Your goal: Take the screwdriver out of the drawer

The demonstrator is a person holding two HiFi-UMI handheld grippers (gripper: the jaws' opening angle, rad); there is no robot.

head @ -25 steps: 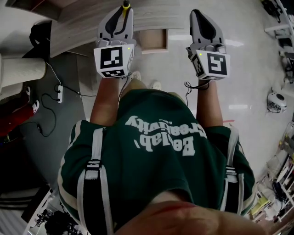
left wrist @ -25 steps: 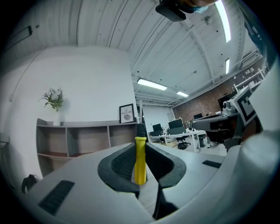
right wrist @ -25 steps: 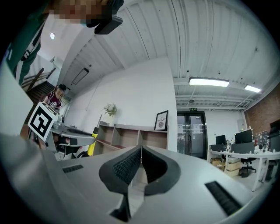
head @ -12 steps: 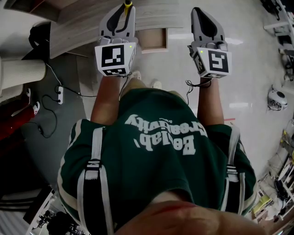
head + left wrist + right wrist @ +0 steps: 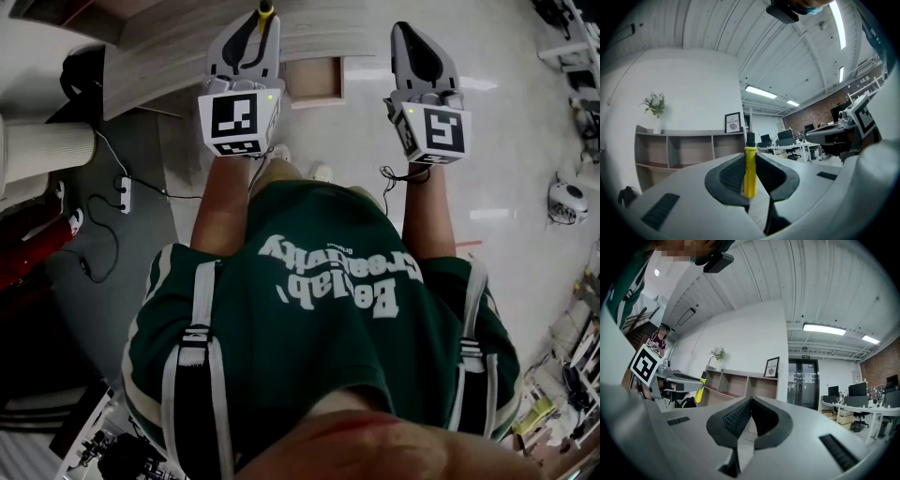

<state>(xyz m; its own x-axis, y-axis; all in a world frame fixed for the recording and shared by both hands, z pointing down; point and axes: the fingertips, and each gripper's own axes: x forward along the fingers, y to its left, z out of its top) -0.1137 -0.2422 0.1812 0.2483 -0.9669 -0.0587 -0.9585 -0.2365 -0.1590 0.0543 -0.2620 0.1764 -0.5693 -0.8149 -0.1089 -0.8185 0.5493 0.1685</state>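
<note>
a: screwdriver (image 5: pixel 750 173)?
b: clamped between the left gripper (image 5: pixel 258 23) pads, yellow handle lying along the jaws, black end poking past the tips.
a: right gripper (image 5: pixel 751 401)?
b: closed tip to tip, gripping nothing, just beside the left.

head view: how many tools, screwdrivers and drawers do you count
tools: 2, the left tool and the right tool
screwdriver: 1, yellow, in the left tool
drawer: 1, open
total: 4
</note>
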